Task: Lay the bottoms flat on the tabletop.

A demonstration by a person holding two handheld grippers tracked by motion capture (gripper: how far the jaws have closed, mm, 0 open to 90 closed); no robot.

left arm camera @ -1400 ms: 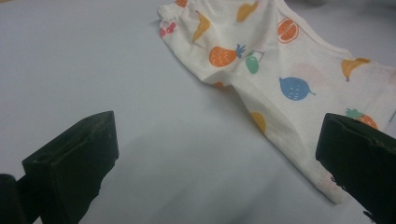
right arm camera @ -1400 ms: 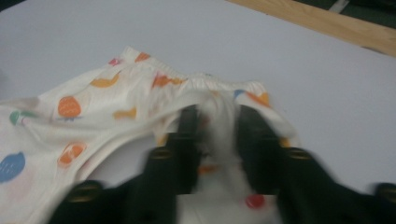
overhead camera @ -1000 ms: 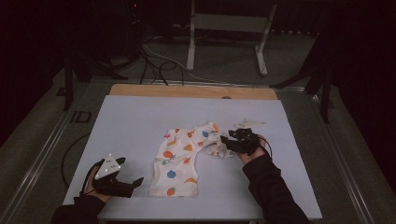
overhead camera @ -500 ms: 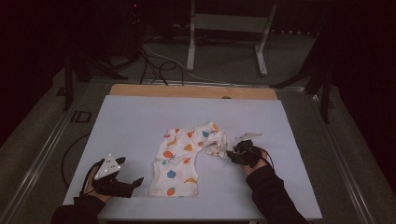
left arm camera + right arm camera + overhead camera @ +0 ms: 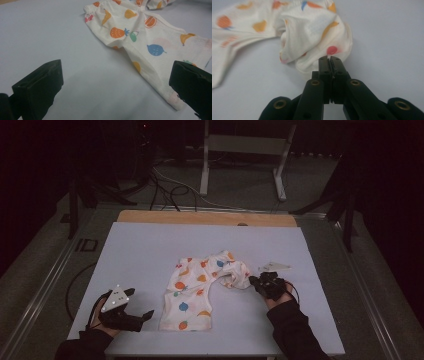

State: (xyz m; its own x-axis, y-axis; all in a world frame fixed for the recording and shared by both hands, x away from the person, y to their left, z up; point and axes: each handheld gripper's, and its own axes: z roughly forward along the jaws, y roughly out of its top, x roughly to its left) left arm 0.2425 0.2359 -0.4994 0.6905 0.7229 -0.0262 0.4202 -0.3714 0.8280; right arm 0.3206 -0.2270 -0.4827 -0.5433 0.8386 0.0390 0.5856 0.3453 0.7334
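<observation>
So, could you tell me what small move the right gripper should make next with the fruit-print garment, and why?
Probably draw the bunched end outward, away from the rest of the cloth. The right gripper has just closed, apparently on the garment's crumpled edge, while the left gripper rests open beside it.

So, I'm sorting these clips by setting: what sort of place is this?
Probably a lab or recording workspace, not a home: a pale lilac-grey mat on a wooden table, black cables on the grey floor, a white metal stand, and dark surroundings.
</observation>
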